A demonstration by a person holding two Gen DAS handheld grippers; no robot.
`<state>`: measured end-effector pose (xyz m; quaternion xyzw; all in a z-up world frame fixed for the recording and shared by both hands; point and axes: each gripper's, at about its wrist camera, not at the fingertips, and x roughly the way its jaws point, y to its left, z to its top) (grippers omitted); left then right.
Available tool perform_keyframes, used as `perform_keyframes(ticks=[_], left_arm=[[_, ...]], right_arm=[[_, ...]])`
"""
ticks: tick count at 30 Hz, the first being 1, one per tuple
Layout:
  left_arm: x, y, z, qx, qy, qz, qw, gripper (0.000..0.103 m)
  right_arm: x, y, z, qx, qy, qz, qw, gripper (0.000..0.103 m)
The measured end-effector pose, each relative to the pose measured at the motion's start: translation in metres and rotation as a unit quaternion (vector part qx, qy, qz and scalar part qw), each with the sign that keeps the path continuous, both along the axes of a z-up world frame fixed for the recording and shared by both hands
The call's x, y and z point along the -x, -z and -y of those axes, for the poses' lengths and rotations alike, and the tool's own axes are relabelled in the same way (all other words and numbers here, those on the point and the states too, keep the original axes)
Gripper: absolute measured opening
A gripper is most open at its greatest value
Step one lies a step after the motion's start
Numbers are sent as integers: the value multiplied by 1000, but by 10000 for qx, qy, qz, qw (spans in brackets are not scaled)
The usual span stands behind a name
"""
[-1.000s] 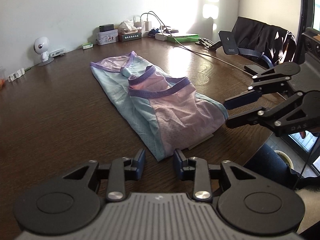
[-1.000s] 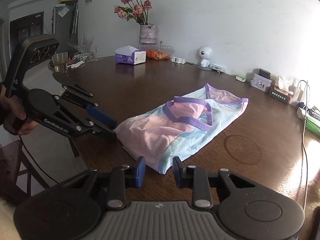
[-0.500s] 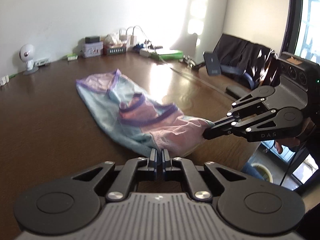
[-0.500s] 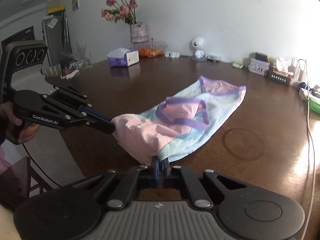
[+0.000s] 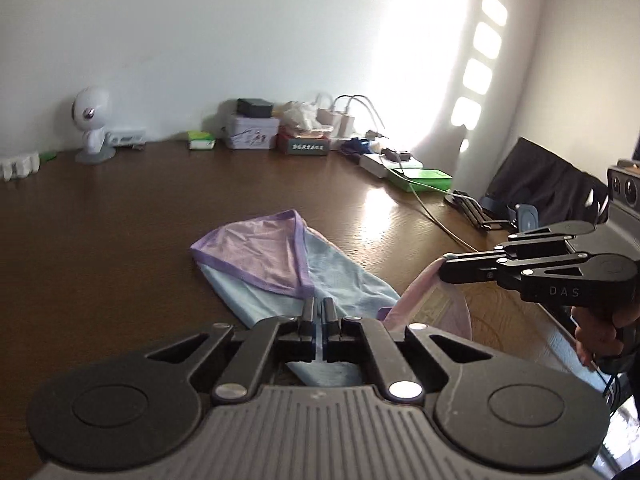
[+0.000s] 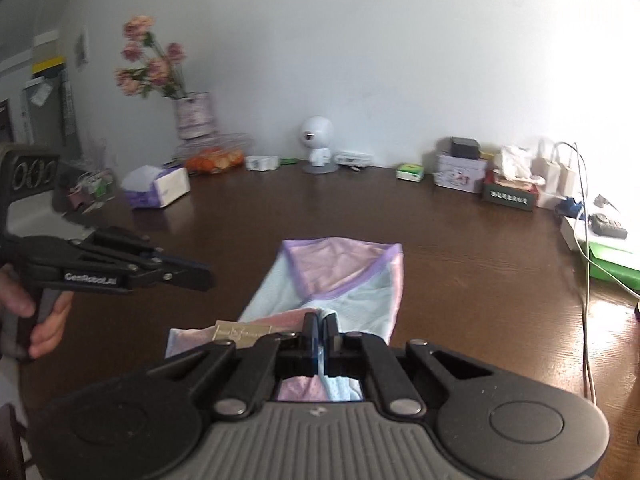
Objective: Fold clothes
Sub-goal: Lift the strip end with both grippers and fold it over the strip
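Note:
A light blue and pink garment [image 5: 280, 276] with purple trim lies on the brown table [image 5: 100, 240]; it also shows in the right wrist view [image 6: 344, 280]. My left gripper [image 5: 319, 306] is shut on its near blue hem and holds that edge lifted. My right gripper [image 6: 320, 322] is shut on the other near corner, pink and blue cloth between its fingers. In the left wrist view the right gripper [image 5: 444, 268] holds pink cloth up at the right. The far end with the purple-edged neckline still rests flat on the table.
Along the far wall stand a white robot figure [image 6: 318, 144], tins and boxes [image 6: 460, 174], chargers with cables [image 6: 560, 168], a tissue box [image 6: 160, 188] and a flower vase [image 6: 192, 116]. A green box [image 5: 424, 178] and a dark-draped chair [image 5: 548, 184] are at the right.
Both grippers have lifted the near hem off the table and carried it toward the far end. The garment's near half now hangs raised between them.

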<state>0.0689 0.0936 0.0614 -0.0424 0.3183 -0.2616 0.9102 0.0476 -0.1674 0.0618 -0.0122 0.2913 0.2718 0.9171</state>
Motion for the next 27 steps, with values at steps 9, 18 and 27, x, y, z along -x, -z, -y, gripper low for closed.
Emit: perform_keyframes(ticks=[9, 18, 27], left_arm=[[-4, 23, 8, 645, -136, -817, 9945, 59], [-61, 24, 14, 1009, -600, -984, 9882, 3], [-75, 39, 0, 669, -1938, -866, 9749, 33]], right_arm=[[-55, 4, 1, -403, 12, -182, 9990, 1], [-122, 19, -13, -641, 78, -356, 9973, 1], [-180, 55, -45, -34, 370, -764, 9964, 13]])
